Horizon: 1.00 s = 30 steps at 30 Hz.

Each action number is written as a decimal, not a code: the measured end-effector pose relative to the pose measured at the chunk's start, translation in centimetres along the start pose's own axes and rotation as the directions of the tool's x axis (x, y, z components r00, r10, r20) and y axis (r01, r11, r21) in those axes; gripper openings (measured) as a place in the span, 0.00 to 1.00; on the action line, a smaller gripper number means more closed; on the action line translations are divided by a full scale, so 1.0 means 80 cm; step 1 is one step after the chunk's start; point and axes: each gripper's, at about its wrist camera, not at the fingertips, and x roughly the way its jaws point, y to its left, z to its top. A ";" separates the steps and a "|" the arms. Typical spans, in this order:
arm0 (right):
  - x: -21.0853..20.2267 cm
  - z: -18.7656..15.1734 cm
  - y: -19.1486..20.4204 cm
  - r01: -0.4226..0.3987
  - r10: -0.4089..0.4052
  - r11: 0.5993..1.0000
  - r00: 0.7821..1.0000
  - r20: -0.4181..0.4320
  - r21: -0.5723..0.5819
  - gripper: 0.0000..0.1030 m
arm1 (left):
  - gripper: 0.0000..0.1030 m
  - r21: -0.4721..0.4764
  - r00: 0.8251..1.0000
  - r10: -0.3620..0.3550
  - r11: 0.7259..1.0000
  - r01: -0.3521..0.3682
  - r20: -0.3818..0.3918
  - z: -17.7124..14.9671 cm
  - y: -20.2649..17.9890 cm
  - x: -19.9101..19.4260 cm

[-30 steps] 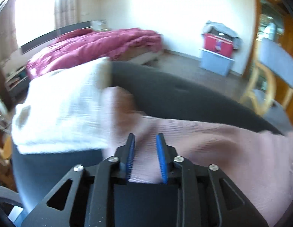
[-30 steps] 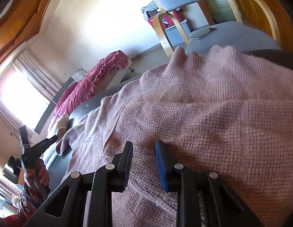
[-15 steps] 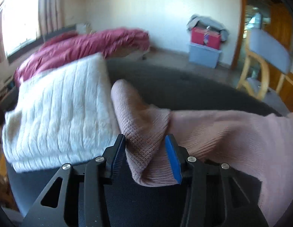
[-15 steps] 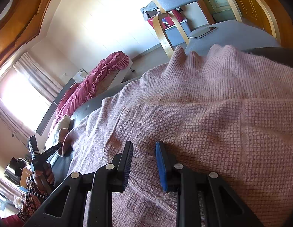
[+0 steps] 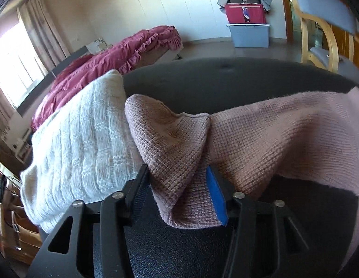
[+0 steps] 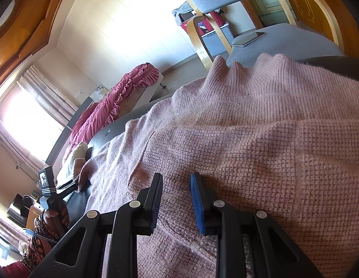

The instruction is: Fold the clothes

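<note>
While the right gripper (image 6: 176,202) stays parted, the left gripper's (image 5: 179,190) fingers have spread around the pink sweater's (image 5: 283,136) sleeve.

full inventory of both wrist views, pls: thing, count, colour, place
pink sweater: 1, pink knit, spread over the dark table; its sleeve end sits between the left gripper's fingers
white sweater: 1, cream knit, folded, on the table left of the pink sleeve
table: 1, dark grey, under both sweaters
bed cover: 1, magenta, ruffled, on the bed by the window
storage bin: 1, grey-blue, by the far wall
red box: 1, red, on the bin, grey cloth draped on top
chair: 1, light wood with blue-grey pads, right of the table
phone: 1, on the chair seat
left gripper: black, blue pads, open around the sleeve
right gripper: black, blue pads, open, over the sweater body
hand: 1, holding the left gripper's handle
</note>
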 end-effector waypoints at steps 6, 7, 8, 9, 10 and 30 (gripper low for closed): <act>-0.004 -0.003 0.002 -0.001 0.001 1.000 1.000 0.000 0.002 0.24 | 0.13 -0.081 1.000 0.001 0.997 0.000 0.016 0.014 0.013 -0.016; -0.004 -0.003 0.003 -0.001 0.001 1.000 1.000 0.000 0.002 0.24 | 0.13 -0.097 0.999 -0.012 0.995 0.015 0.032 0.018 0.014 -0.024; -0.004 -0.003 0.003 -0.002 0.002 1.000 1.000 0.000 0.003 0.24 | 0.13 -0.112 0.999 -0.025 0.993 0.030 0.048 0.022 0.016 -0.032; -0.004 -0.003 0.003 -0.002 0.002 1.000 1.000 0.000 0.003 0.24 | 0.13 -0.127 0.997 -0.038 0.991 0.045 0.064 0.026 0.017 -0.040; -0.005 -0.004 0.003 -0.003 0.003 1.000 1.000 0.000 0.003 0.24 | 0.13 -0.141 0.996 -0.050 0.988 0.061 0.080 0.030 0.019 -0.048; -0.007 -0.006 0.002 -0.017 0.017 1.000 1.000 0.011 0.015 0.24 | 0.13 0.103 0.790 -0.495 0.864 0.494 0.363 0.119 -0.159 -0.264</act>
